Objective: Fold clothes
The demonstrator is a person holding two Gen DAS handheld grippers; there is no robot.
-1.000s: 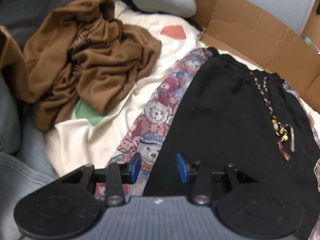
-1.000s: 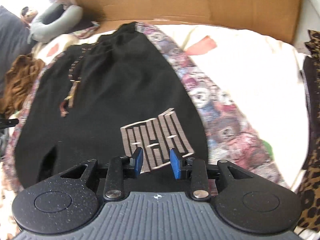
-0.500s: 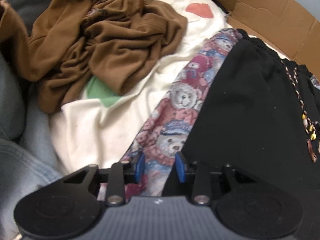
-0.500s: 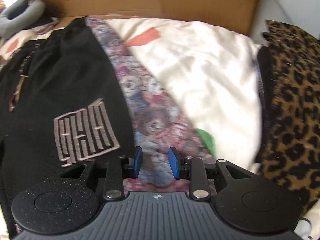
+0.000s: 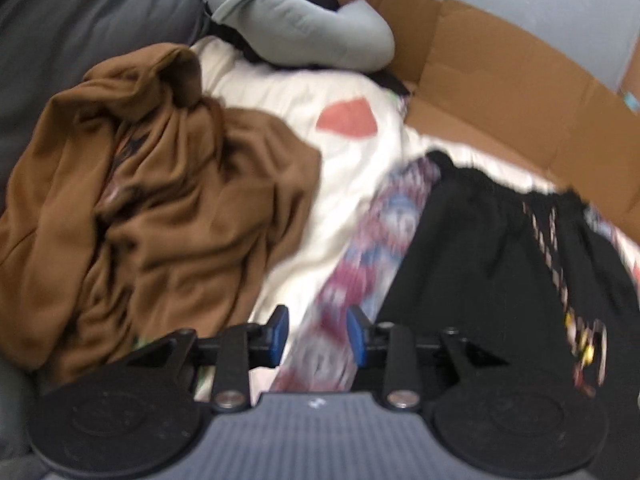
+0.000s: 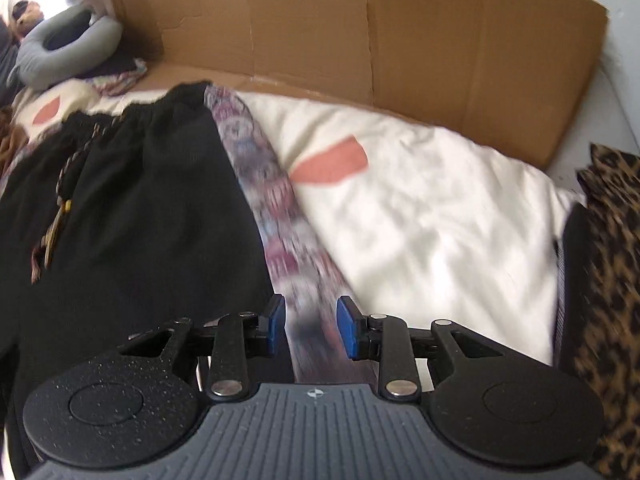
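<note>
Black drawstring pants (image 5: 492,264) lie flat on a teddy-bear print cloth (image 5: 360,260) over a cream blanket (image 5: 340,184). My left gripper (image 5: 314,332) is open, its blue pads over the print cloth beside the pants' left edge. In the right wrist view the pants (image 6: 140,220) fill the left, with the print cloth (image 6: 272,200) along their right edge. My right gripper (image 6: 310,326) is open over that cloth strip, holding nothing.
A crumpled brown garment (image 5: 152,200) lies left of the pants. A grey neck pillow (image 5: 296,20) and cardboard sheet (image 6: 400,40) stand at the back. A leopard-print fabric (image 6: 608,260) lies at the right. A grey cushion (image 5: 80,24) is at the far left.
Both grippers have shifted outward from the pants to the print cloth strips at the pants' edges, and both views have pulled back. Both stay open.
</note>
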